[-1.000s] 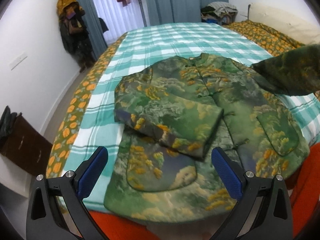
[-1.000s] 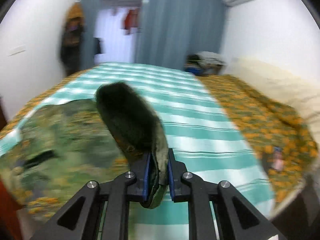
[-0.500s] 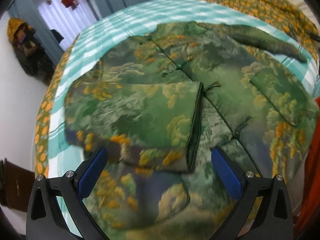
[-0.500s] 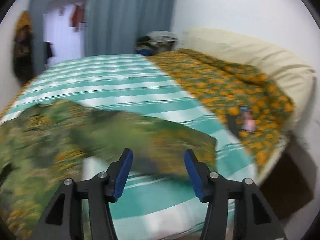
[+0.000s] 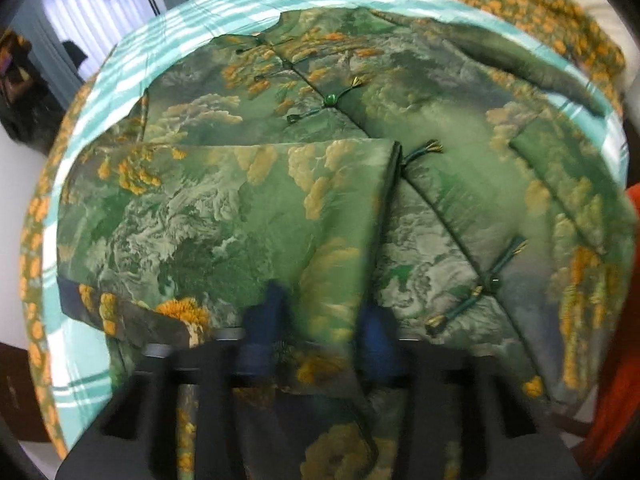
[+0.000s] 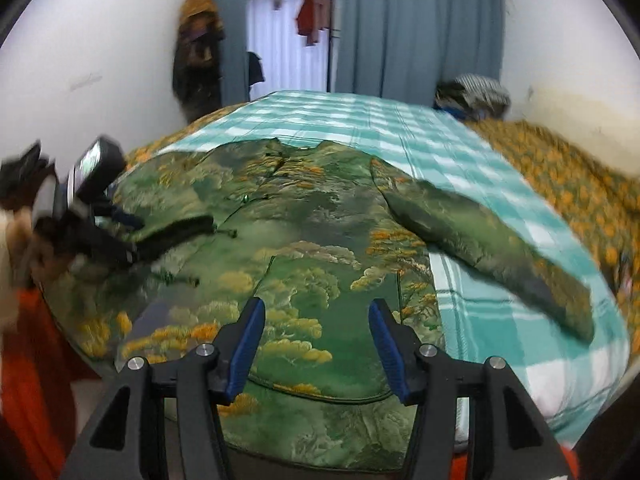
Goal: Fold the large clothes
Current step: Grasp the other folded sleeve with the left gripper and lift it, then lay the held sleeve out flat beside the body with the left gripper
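The green jacket (image 6: 320, 248) with its orange-and-cloud landscape print lies front up, spread flat on the bed's teal checked sheet (image 6: 400, 120), its collar toward the far end and its hem at the near edge. One sleeve (image 5: 224, 216) is folded across the chest, its cuff edge ending just beside the row of knot buttons (image 5: 330, 100) down the middle. The other sleeve (image 6: 488, 248) stretches out sideways over the sheet, lying flat and apart from both tools.

The left tongs (image 5: 320, 320) sit low over the near edge of the folded sleeve; their blue pads (image 5: 268, 312) are blurred and partway closed with a fold of fabric bulging between them, but whether they actually grip it cannot be told. The right tongs (image 6: 316, 340) hang wide open above the jacket's lower front panel, holding nothing.

An orange floral quilt (image 6: 560, 168) borders the sheet. Grey-blue curtains (image 6: 416, 32) and a hanging coat (image 6: 198, 52) stand against the far wall.
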### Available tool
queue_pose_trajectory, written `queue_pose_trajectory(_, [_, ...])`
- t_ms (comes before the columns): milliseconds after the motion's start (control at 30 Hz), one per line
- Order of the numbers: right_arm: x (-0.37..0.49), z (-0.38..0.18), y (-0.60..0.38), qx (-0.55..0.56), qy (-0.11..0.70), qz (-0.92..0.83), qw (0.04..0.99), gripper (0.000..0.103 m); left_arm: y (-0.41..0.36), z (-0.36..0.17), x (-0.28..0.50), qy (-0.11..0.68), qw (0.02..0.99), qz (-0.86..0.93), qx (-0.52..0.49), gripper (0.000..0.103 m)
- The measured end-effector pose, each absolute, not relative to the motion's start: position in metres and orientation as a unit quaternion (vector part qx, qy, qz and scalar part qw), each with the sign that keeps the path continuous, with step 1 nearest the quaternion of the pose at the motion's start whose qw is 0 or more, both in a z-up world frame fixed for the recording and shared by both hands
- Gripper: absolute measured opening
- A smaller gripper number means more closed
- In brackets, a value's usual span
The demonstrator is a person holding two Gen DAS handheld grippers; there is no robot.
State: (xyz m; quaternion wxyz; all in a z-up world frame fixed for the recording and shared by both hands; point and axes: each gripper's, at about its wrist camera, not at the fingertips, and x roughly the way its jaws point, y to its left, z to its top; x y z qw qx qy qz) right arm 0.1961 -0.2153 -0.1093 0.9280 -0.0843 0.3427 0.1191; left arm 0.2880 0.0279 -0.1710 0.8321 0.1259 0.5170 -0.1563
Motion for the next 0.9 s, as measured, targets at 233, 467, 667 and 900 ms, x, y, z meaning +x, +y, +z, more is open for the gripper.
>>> queue_pose_trajectory(233, [0.194, -0.109, -0.214, -0.068, 0.346, 0.121, 0.928, 0.055, 0.064, -0.132, 0.283, 0.483, 0.864, -0.129, 0.054, 0.011])
queue_pose_trajectory(467, [0.19, -0.11, -0.212, -0.068, 0.345, 0.121, 0.928, 0.055, 0.16, -0.054, 0.267, 0.406, 0.914, -0.024, -0.008, 0.011])
queue_pose_trajectory(667, [0.193, -0.106, -0.222, -0.043, 0.341, 0.113, 0.932, 0.055, 0.28, -0.017, 0.25, 0.377, 0.917, 0.121, -0.049, 0.011])
queue_pose_trajectory(900, [0.204, -0.109, -0.243, -0.006, 0.361, 0.08, 0.929, 0.055, 0.41, -0.033, 0.222, 0.385, 0.864, 0.306, -0.108, 0.017])
